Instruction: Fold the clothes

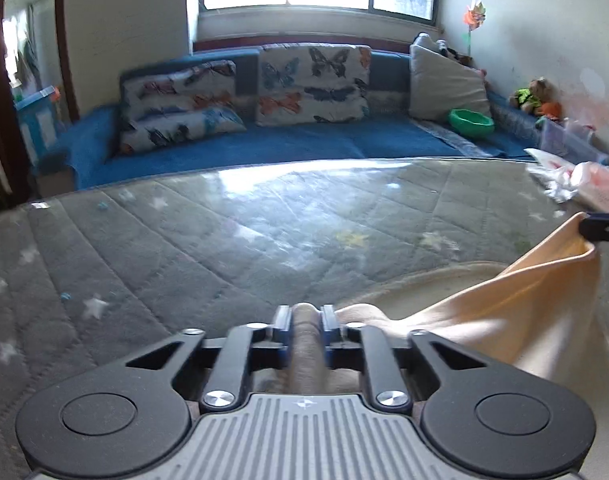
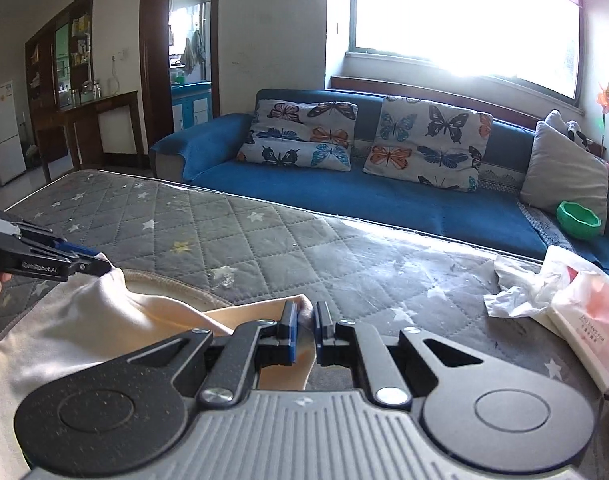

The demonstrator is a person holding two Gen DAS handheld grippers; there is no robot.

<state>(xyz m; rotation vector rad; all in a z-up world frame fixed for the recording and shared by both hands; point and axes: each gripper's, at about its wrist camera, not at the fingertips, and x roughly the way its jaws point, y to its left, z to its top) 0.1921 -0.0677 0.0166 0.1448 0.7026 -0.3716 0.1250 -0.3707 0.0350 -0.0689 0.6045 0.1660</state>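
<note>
A cream-coloured garment (image 1: 516,308) is held up off the grey quilted star-patterned mat (image 1: 224,240). My left gripper (image 1: 306,316) is shut on one bunched corner of it. My right gripper (image 2: 305,314) is shut on another corner, with cloth (image 2: 84,320) pinched between its blue pads. The cloth hangs stretched between the two grippers. In the left wrist view the right gripper's tip (image 1: 600,226) shows at the right edge, clamping the raised corner. In the right wrist view the left gripper (image 2: 92,262) shows at the left, gripping the cloth. A cream hem (image 2: 172,286) lies on the mat (image 2: 304,240).
A blue sofa (image 2: 384,200) with butterfly cushions (image 2: 428,140) and a grey cushion runs along the mat's far edge. A green bowl (image 2: 578,220) sits on the sofa. Crumpled white plastic (image 2: 516,288) and a pink-and-white packet (image 2: 588,320) lie on the mat's right side.
</note>
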